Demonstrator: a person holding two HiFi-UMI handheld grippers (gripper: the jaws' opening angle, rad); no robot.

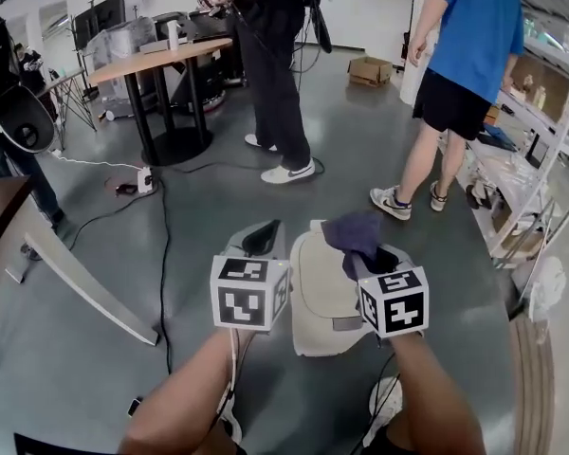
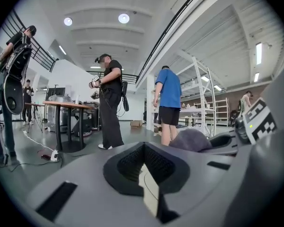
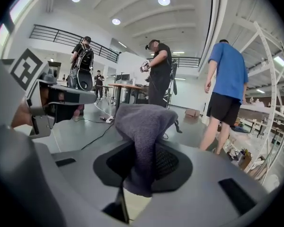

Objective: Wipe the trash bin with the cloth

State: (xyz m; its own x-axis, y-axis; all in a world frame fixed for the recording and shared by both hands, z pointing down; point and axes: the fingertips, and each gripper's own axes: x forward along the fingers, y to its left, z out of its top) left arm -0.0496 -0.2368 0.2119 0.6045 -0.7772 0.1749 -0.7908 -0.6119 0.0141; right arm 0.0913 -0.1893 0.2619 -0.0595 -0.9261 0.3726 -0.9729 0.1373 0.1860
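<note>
A beige trash bin [image 1: 324,303] stands on the grey floor just below me, between my two grippers. My right gripper [image 1: 368,252] is shut on a dark purple cloth [image 1: 353,231], which bunches over its jaw tips above the bin's top right edge. In the right gripper view the cloth [image 3: 143,126] hangs down between the black pads of that gripper [image 3: 141,167]. My left gripper [image 1: 263,239] hovers at the bin's left side, shut with nothing in it. In the left gripper view its pads [image 2: 132,167] meet, and the cloth [image 2: 191,139] shows to the right.
Two people stand ahead: one in black [image 1: 273,74] by a round table [image 1: 161,60], one in a blue shirt [image 1: 460,74] beside metal shelving [image 1: 541,159]. Cables and a power strip [image 1: 144,180] lie on the floor at left. A cardboard box [image 1: 370,69] sits far back.
</note>
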